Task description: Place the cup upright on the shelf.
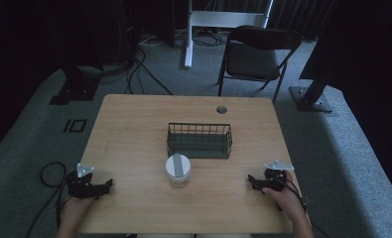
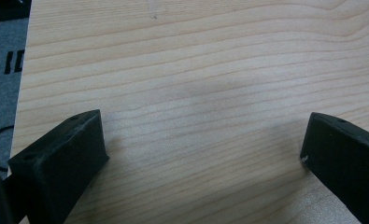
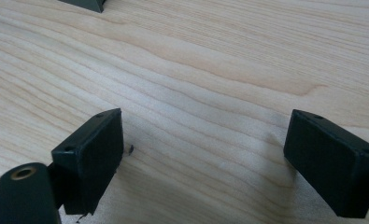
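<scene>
A white paper cup with a grey lid (image 1: 177, 169) stands upright near the middle of the wooden table (image 1: 134, 129). Just behind it sits a dark wire basket (image 1: 199, 141), which looks empty. My left gripper (image 1: 104, 186) rests at the table's front left corner, held by a hand, its jaws spread wide over bare wood (image 2: 203, 140). At the front right, my right gripper (image 1: 252, 181) also stands open over bare wood (image 3: 203, 140), nothing between its jaws. Both point toward the cup from about a hand's width or more away.
A round cable hole (image 1: 222, 109) lies near the table's back edge. Beyond the table stand a black folding chair (image 1: 255, 54), a white desk leg (image 1: 187, 34) and dark stands on grey carpet. A cable loop (image 1: 52, 173) lies on the floor at the left.
</scene>
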{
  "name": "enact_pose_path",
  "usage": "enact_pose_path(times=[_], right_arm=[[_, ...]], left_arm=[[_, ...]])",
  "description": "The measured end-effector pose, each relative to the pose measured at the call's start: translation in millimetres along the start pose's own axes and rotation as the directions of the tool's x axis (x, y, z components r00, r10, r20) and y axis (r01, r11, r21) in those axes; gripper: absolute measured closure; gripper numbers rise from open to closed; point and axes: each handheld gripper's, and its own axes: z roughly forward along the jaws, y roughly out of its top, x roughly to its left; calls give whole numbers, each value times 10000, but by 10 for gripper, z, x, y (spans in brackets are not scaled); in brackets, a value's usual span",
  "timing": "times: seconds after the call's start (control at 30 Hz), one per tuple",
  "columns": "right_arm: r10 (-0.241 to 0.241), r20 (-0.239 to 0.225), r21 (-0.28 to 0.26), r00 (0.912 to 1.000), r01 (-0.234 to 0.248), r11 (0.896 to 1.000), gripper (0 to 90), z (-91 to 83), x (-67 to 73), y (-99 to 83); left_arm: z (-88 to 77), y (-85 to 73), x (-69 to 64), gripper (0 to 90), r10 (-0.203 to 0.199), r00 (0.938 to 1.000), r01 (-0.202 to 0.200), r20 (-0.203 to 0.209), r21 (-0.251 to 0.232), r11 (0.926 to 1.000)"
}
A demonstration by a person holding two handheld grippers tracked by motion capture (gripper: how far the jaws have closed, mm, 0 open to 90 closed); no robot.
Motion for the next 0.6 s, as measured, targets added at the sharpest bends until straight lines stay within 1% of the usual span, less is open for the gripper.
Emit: enact_pose_path(times=[0.23, 0.6], right_arm=[[-59, -63, 2, 10000, 59, 10000, 119, -10, -15, -9], [-60, -36, 8, 10000, 60, 10000, 118, -11, -13, -9]], left_arm=[[1, 0, 0, 2, -7, 10000, 7, -6, -7, 10000], [1, 0, 3, 1, 19, 10000, -19, 12, -7, 10000]])
